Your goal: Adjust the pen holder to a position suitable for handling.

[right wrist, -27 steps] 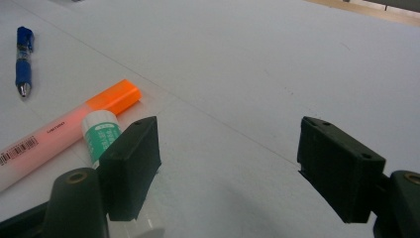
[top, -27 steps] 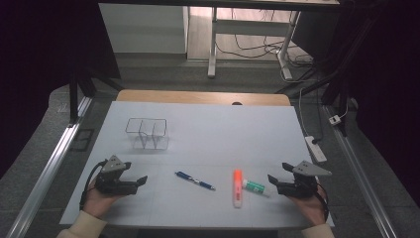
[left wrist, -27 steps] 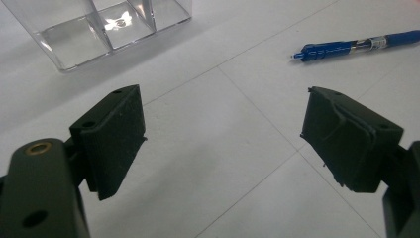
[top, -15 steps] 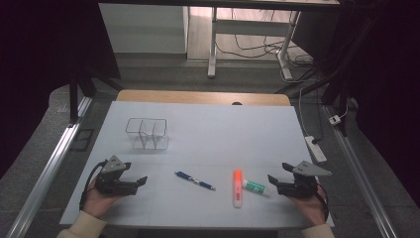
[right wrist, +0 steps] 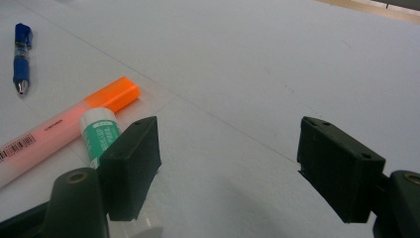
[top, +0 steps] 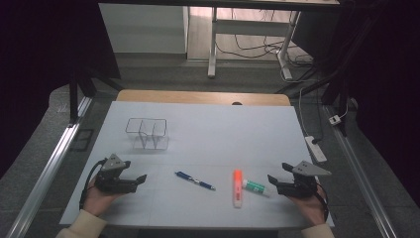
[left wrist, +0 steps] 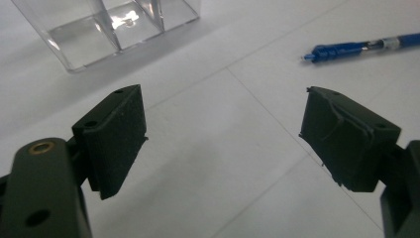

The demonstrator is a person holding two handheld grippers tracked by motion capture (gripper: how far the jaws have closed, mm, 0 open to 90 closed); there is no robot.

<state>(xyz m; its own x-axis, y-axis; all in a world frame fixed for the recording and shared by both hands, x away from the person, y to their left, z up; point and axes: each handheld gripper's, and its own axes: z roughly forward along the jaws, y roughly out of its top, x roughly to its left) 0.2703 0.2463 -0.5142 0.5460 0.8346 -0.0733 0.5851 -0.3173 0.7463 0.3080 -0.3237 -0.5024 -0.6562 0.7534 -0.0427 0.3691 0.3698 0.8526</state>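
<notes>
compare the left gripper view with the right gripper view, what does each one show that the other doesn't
Left gripper view alone: the clear divided organizer at the top, empty as far as it can be seen, and the left gripper with its jaws wide apart over bare white table.

Right gripper view alone: the orange highlighter and the green-labelled white tube lying side by side, and the right gripper, jaws wide apart with nothing between them.

Both: the blue pen and the white table surface.

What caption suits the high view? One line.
Two open grippers, left and right, flank a blue pen, highlighter and glue stick.
</notes>
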